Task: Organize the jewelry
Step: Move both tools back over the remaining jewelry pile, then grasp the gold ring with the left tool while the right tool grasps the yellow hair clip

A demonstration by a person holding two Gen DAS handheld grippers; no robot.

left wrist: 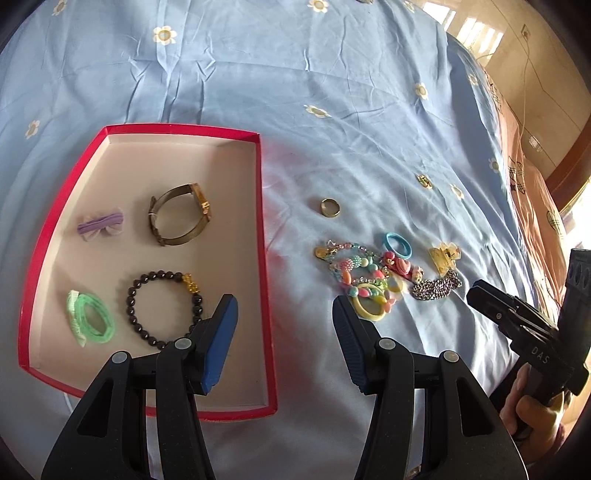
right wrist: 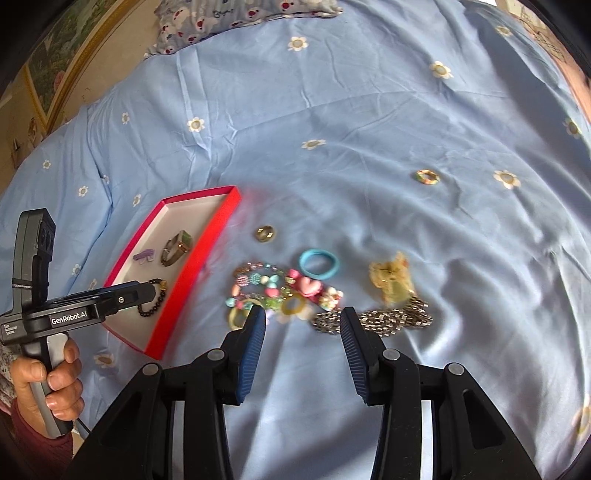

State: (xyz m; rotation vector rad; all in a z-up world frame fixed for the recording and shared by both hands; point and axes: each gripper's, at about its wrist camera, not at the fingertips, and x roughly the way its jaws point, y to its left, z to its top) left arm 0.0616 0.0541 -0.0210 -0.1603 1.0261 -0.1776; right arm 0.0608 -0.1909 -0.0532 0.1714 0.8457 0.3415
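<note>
Blue bedsheet (left wrist: 332, 92) dotted with white flowers fills both views, with a patterned pillow (right wrist: 240, 13) at the top of the right wrist frame. A red box (left wrist: 264, 221) with a pale floor sits at the left of the left wrist frame; inside it lie a watch (left wrist: 181, 214) at upper centre, a purple bow (left wrist: 100, 223) to its left, a green hair tie (left wrist: 88, 317) at lower left and a dark bead bracelet (left wrist: 162, 306) beside it.

To the right of the box, loose on the sheet, a gold ring (left wrist: 330, 208) lies alone, well apart from a heap nearer the frame's centre right: a pastel bead bracelet (left wrist: 360, 269), a blue hair tie (left wrist: 397, 245), a pink heart clip (left wrist: 400, 267), a yellow ring (left wrist: 369, 308), a yellow claw clip (left wrist: 445, 256) and a silver chain (left wrist: 436, 290). A small multicoloured ring (right wrist: 426, 177) rests by itself at the upper right of the right wrist frame.

The left gripper (left wrist: 284, 314) hangs with fingers wide apart and nothing between them, one blue pad (left wrist: 221, 343) above the box, the other above the sheet beside the heap. The right gripper (right wrist: 303, 321) is likewise spread and holding nothing, its tips just short of the heap, above the chain and yellow ring.
</note>
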